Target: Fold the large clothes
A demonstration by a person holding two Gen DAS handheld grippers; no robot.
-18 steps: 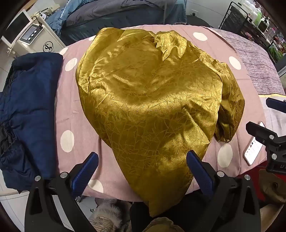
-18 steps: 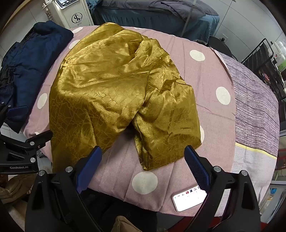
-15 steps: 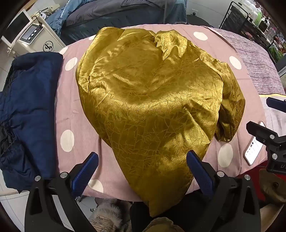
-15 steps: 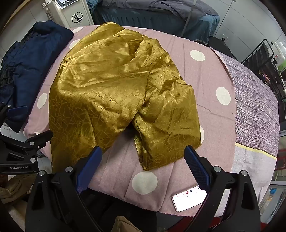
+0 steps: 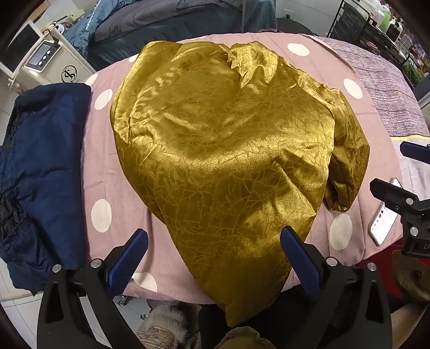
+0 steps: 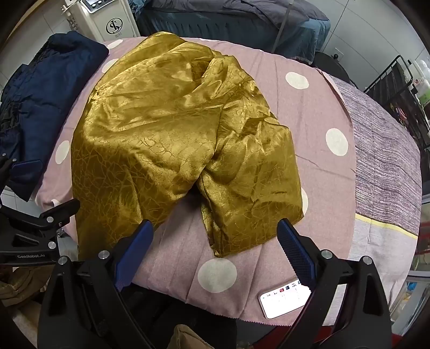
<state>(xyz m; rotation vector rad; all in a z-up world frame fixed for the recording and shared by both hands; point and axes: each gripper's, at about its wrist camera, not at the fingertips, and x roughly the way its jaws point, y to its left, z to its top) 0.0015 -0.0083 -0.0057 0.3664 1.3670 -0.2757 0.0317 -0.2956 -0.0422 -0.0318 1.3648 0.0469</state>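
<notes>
A large shiny gold garment (image 5: 223, 150) lies crumpled across the pink polka-dot table cover (image 5: 107, 171); its near end hangs over the table's front edge. In the right wrist view the garment (image 6: 172, 139) has a folded flap toward the near right. My left gripper (image 5: 213, 239) is open and empty, hovering over the hanging near end. My right gripper (image 6: 215, 239) is open and empty, just short of the flap's near corner. Neither gripper touches the cloth.
A folded navy jacket (image 5: 40, 166) lies on the table's left side. A phone (image 6: 285, 298) rests at the near right edge. A purple-grey cloth (image 6: 387, 161) covers the right. A bed, a white machine (image 6: 113, 21) and a black rack (image 5: 376, 29) stand behind.
</notes>
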